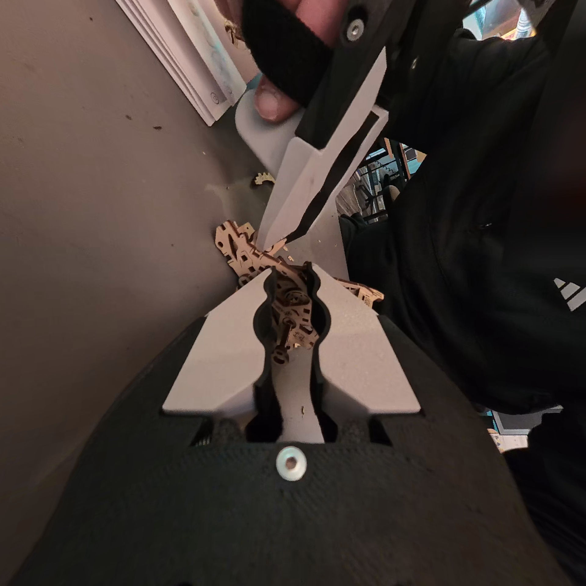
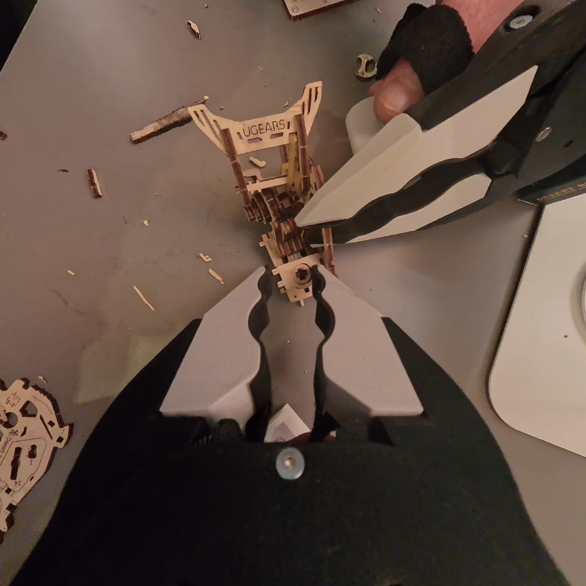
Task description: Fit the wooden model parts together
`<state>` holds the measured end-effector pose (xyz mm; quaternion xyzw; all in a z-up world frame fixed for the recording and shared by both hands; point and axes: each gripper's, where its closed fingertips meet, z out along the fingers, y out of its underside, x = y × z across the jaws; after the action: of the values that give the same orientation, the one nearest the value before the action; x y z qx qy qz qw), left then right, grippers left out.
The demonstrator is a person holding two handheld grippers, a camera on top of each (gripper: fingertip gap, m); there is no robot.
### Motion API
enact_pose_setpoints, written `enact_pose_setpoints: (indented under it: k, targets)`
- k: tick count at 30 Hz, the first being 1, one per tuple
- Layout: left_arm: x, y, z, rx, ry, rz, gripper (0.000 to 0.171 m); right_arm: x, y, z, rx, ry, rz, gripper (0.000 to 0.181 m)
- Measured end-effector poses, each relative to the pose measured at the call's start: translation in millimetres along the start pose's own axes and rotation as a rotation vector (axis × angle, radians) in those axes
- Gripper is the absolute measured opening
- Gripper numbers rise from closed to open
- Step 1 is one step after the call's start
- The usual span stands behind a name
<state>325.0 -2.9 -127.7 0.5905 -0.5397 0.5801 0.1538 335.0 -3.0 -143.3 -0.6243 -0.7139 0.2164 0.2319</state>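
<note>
A pale laser-cut wooden model [image 2: 269,136] with a wide spoiler-like end lies on the grey table [image 2: 95,222]. My right gripper [image 2: 291,272] is shut on the model's near end block. My left gripper [image 2: 307,236] comes in from the upper right and is shut on the model's middle. In the left wrist view the model [image 1: 291,304] sits clamped between the left gripper's [image 1: 291,269] fingers. The right gripper [image 1: 274,244] reaches down from above and pinches its far part. Gloved hands hold both grippers.
Wood scraps and splinters [image 2: 165,125] litter the table. A punched-out wooden sheet [image 2: 25,428] lies at the near left, and a small ring part [image 2: 366,66] at the back. A white rounded object [image 2: 539,317] stands right. A stack of white sheets [image 1: 190,63] and a small gear [image 1: 264,179] lie beyond. The grippers are tip to tip, or close to it.
</note>
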Motion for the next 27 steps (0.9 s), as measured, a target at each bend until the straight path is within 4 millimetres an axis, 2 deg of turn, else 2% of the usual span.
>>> enact_pose_setpoints:
  k: [9,14,27]
  targets:
    - [0.3,-1.6,1.4,0.010,0.008,-0.003,0.016,-3.6,1.4,-8.2,0.005,0.044,-0.074,0.026]
    - [0.4,-1.5,1.6,0.010,0.009,-0.003,0.016,-9.4,0.7,-9.7,-0.001,0.043,-0.151,0.006]
    - [0.5,-1.5,1.9,0.009,0.012,-0.005,0.016,-6.3,5.0,-6.8,-0.029,0.050,-0.132,0.015]
